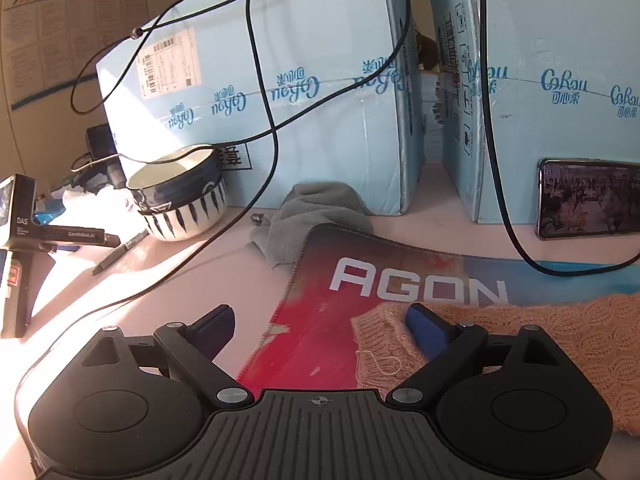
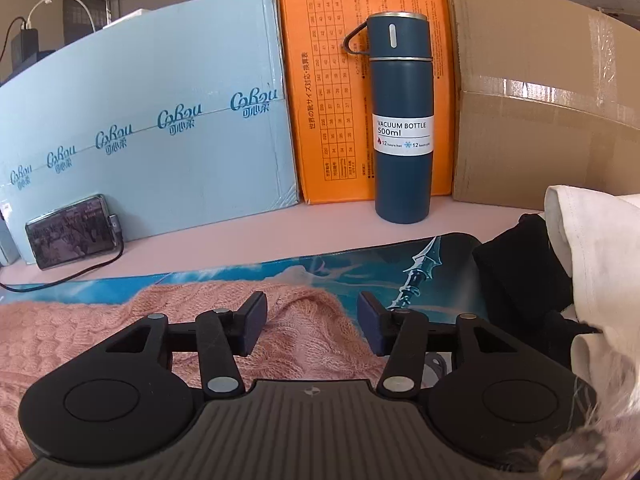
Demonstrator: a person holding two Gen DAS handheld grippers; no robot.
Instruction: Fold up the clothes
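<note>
While both tools gape wide, the left gripper [image 1: 320,316] straddles the pink knit sweater's [image 1: 520,332] cuff edge (fuzzy, cabled). Under the right gripper [image 2: 312,312] lies its rounded hem; smooth mat [image 2: 360,268] stretches ahead.

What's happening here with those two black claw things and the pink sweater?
A person is using two hand-held grippers to fold clothes. A pink knitted sweater lies flat on a desk mat. The left gripper is open at one end of it and the right gripper is open over the other. Neither holds anything yet. More clothes wait at the right.
</note>
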